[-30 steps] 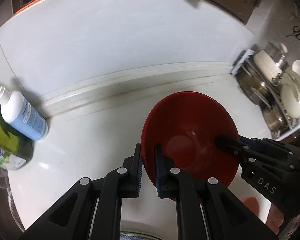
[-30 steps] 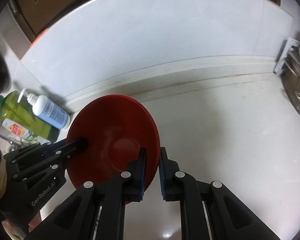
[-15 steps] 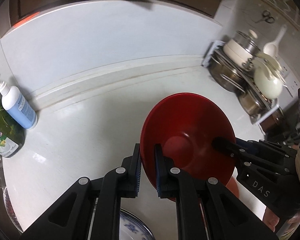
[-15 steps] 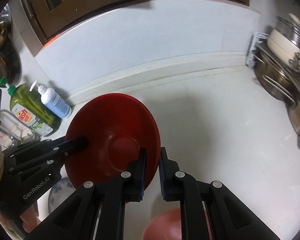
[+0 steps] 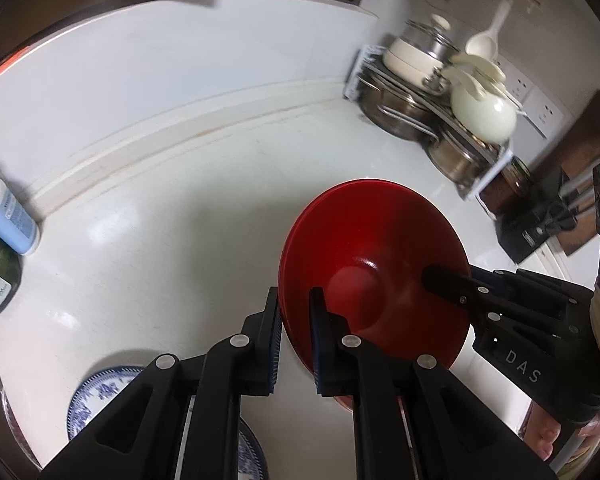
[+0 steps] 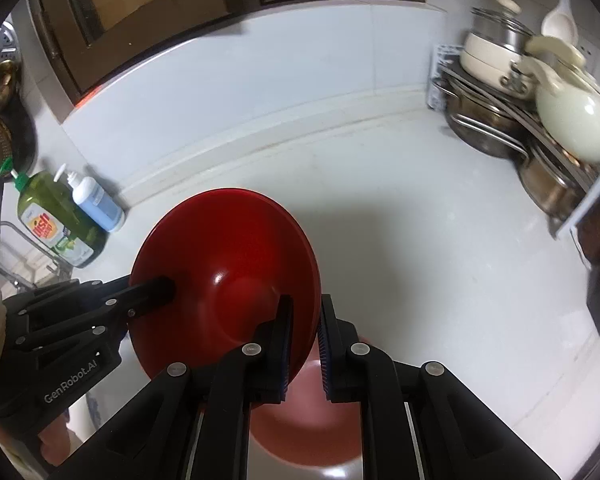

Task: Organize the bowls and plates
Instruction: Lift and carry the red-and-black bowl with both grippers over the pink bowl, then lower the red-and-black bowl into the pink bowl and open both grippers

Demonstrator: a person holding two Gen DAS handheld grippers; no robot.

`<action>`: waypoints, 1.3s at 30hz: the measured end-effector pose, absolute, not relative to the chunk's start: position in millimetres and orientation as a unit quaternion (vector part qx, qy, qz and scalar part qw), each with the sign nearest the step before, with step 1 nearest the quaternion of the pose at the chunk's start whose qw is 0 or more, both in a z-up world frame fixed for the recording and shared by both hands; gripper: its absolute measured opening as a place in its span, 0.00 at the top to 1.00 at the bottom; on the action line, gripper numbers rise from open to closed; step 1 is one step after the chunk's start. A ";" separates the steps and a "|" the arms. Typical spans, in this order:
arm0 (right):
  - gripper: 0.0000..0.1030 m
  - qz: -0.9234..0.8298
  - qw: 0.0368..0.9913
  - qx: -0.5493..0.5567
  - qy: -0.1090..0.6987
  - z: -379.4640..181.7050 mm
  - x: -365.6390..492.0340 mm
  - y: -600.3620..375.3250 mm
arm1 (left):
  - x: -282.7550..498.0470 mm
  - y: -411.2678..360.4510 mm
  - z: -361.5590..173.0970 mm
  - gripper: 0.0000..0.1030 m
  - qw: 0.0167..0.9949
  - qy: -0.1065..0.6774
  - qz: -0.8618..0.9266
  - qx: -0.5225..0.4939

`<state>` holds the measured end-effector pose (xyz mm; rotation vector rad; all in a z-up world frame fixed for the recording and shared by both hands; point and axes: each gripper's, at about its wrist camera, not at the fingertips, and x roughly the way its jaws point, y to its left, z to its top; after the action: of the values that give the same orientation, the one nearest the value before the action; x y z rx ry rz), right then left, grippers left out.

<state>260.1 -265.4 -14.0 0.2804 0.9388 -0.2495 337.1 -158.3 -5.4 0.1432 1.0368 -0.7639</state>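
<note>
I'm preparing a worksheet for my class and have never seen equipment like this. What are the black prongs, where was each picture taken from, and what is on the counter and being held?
No robot here: a person holds a hand tool in each hand, each with two black fingers and a wide-angle camera looking along them. One picture comes from the left gripper, the other from the right gripper, so each also sees the other tool from the side.

Both are shut on opposite edges of one red bowl, held above the white counter.

On the counter: a blue-patterned plate, a second reddish dish below the bowl, a green soap bottle, a pump bottle, and a rack of pots in the corner.
</note>
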 end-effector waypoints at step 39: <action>0.85 -0.149 0.818 0.178 0.526 -81.7 211.0 -293.2 | 294.4 -200.4 -66.0 0.82 0.738 0.552 -0.370 0.121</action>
<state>211.0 -293.2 -81.7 0.3798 1.1215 -0.3170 294.4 -200.4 -66.0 0.2658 1.2110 -0.8125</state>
